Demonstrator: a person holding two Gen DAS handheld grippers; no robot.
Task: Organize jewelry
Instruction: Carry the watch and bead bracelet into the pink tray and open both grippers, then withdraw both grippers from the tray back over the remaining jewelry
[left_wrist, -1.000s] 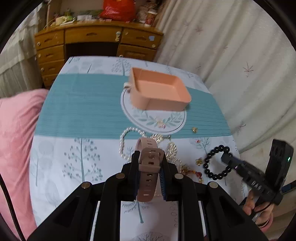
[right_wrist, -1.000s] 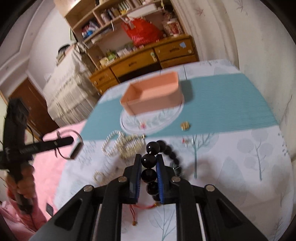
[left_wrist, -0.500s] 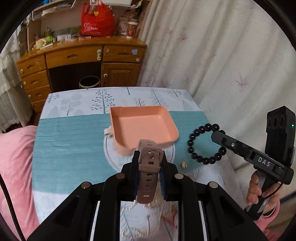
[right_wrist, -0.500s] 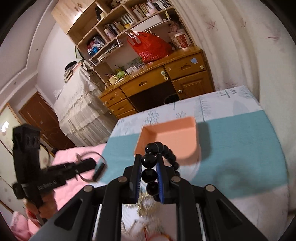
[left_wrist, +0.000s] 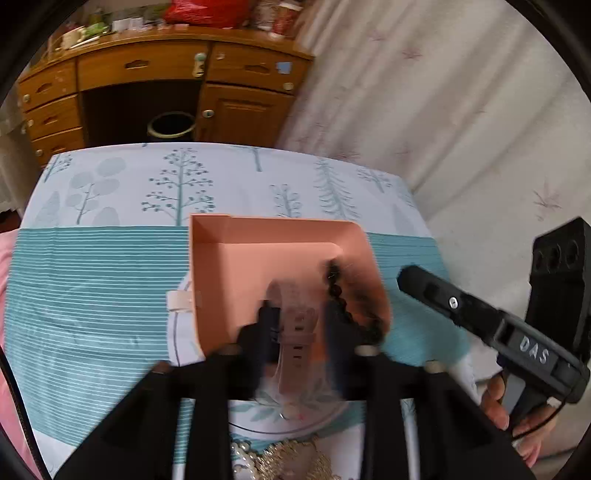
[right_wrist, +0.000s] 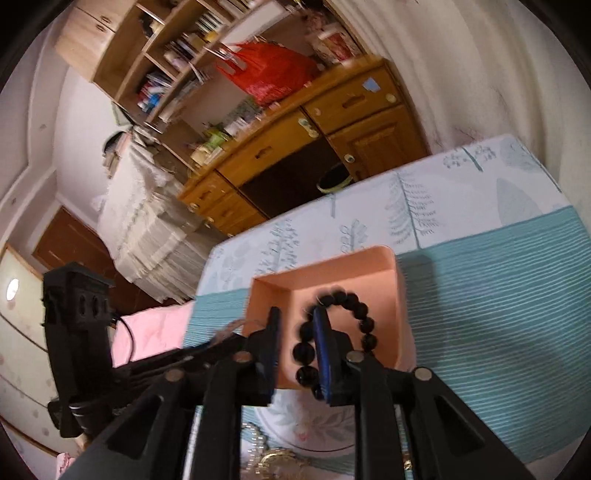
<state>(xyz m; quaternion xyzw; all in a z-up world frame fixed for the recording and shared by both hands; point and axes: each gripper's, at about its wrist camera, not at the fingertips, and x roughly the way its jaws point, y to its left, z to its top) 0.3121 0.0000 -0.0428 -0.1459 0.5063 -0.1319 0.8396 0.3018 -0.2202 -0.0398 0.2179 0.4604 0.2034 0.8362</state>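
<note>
A pink open box (left_wrist: 258, 258) stands on the tablecloth; it also shows in the right wrist view (right_wrist: 354, 280). My left gripper (left_wrist: 299, 328) is open over the box's near edge, and a pink watch strap (left_wrist: 295, 325) is blurred between its spread fingers, apart from the pads. A black bead bracelet (left_wrist: 340, 295) falls blurred along the box's right wall. In the right wrist view my right gripper (right_wrist: 297, 325) is open above the box, and the bracelet (right_wrist: 332, 332) hangs loose over its right finger (right_wrist: 321, 347).
Pearl and gold jewelry (left_wrist: 280, 458) lies on the cloth near the front edge. A wooden desk (left_wrist: 155, 85) with a bin (left_wrist: 171, 125) stands beyond the table. A curtain (left_wrist: 443, 110) hangs right. A pink cushion (right_wrist: 147, 336) lies left.
Both grippers moved forward over the pink box and opened. The watch strap and the bead bracelet, held shut before, are now loose and dropping into the box.
</note>
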